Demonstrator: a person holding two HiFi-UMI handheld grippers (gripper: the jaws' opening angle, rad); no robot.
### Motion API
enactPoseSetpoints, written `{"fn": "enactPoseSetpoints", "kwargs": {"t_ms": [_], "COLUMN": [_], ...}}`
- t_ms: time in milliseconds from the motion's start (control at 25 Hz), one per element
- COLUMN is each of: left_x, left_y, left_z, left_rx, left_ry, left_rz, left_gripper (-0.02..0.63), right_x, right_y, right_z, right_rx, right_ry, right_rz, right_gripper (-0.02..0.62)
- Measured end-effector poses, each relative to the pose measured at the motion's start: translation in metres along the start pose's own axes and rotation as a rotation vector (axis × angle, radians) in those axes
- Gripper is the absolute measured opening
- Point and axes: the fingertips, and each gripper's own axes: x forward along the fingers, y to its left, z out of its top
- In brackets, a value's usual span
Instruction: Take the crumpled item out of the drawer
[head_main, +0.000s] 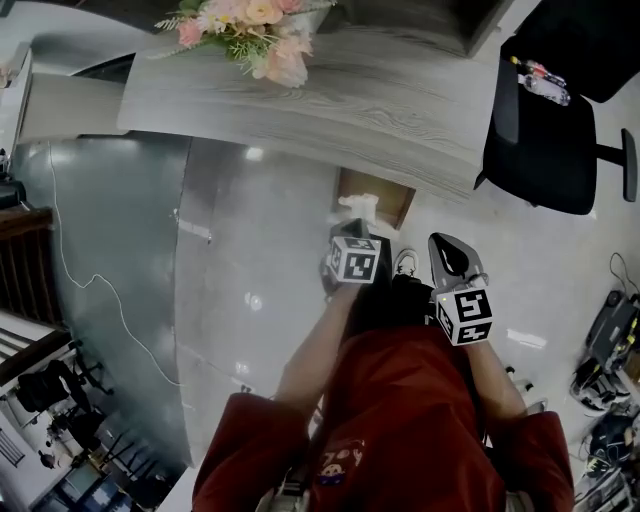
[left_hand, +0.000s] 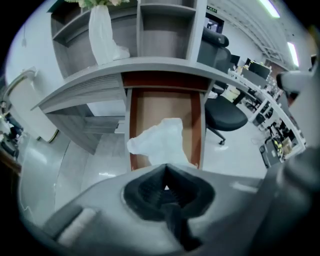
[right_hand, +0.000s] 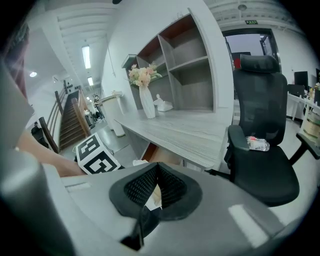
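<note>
Inside the open drawer (left_hand: 165, 105) under the desk (left_hand: 90, 82), the item (left_hand: 160, 140) is seen lying white and crumpled, one edge draped over the left wall. The left gripper (left_hand: 166, 169) is pressed shut at the item's near edge, and a fold is judged to be pinched, so the grasp seems in hand. A lift up and back, clear of the drawer walls, is called for next. The right gripper (right_hand: 157, 171) is held aside, jaws together and empty. The contact itself is hidden behind the jaw tips, the drawer's back is cut off by the desk, and the item's material cannot be told.
</note>
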Motion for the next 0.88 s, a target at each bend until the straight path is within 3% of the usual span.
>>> {"fn": "enactPoseSetpoints", "kwargs": {"t_ms": [560,880], "left_x": [-0.092,-0.158], "left_y": [-0.043,-0.059], "left_z": [-0.009,-0.001], "left_rx": [-0.07,-0.061], "left_ry": [-0.152,-0.281], "left_rz": [0.032,0.073], "left_gripper": [-0.005,-0.005], "right_x": [-0.059,-0.092], "right_y": [0.012,0.004], "right_z": [0.007,0.009], "right_rx": [-0.105,-0.11], "right_ry": [-0.076,-0.108], "right_rz": [0.023,-0.003], "right_gripper": [0.002,0.002]}}
